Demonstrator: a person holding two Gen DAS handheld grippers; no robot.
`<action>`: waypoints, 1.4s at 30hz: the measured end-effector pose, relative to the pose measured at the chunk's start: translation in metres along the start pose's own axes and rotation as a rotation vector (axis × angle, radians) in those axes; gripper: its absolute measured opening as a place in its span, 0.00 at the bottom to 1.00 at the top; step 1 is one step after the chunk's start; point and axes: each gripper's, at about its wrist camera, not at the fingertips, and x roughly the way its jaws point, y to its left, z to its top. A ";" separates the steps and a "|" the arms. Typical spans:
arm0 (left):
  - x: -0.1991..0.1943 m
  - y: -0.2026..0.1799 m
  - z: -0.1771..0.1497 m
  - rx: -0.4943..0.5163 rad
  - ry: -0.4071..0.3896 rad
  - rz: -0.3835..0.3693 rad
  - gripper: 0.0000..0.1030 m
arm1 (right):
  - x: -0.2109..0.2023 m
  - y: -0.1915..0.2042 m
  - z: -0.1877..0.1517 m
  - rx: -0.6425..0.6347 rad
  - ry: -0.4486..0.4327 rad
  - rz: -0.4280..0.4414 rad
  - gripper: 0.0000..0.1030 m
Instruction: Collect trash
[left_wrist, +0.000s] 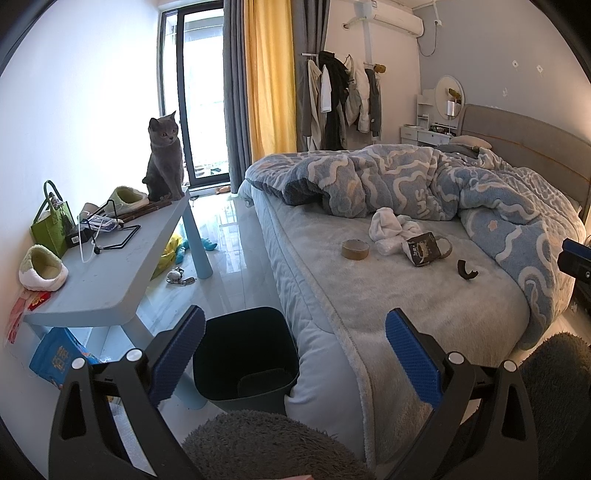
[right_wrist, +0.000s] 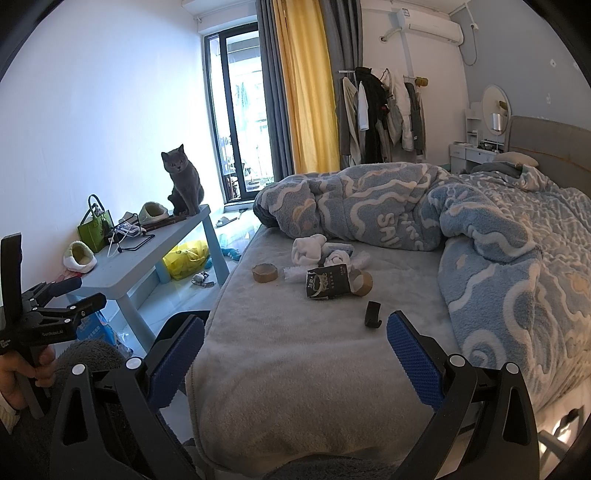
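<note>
Trash lies on the bed (left_wrist: 424, 317): a brown tape roll (left_wrist: 355, 249), a crumpled white tissue or cloth (left_wrist: 386, 227), a dark torn carton (left_wrist: 423, 250) and a small black curved piece (left_wrist: 466, 271). The same items show in the right wrist view: tape roll (right_wrist: 265, 273), carton (right_wrist: 328, 282), a second cardboard roll (right_wrist: 362, 282), black piece (right_wrist: 373, 314). A dark bin (left_wrist: 245, 354) stands on the floor beside the bed. My left gripper (left_wrist: 295, 354) is open and empty above the bin and bed edge. My right gripper (right_wrist: 295, 354) is open and empty over the bed's near part.
A grey cat (left_wrist: 165, 162) sits on a light blue table (left_wrist: 110, 280) holding slippers, a green bag and cables. A rumpled blue duvet (left_wrist: 480, 192) covers the bed's far side. Bags and clutter lie on the floor under the table (left_wrist: 173, 254).
</note>
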 end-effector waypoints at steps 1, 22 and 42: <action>0.000 0.000 0.000 0.001 0.000 0.000 0.97 | 0.000 0.000 0.000 0.000 0.000 0.000 0.97; 0.000 0.006 0.008 -0.051 -0.006 -0.010 0.97 | -0.006 -0.002 0.010 0.004 -0.026 -0.046 0.97; 0.091 -0.008 0.040 -0.008 0.069 -0.144 0.93 | 0.094 -0.038 0.022 0.025 0.119 0.055 0.97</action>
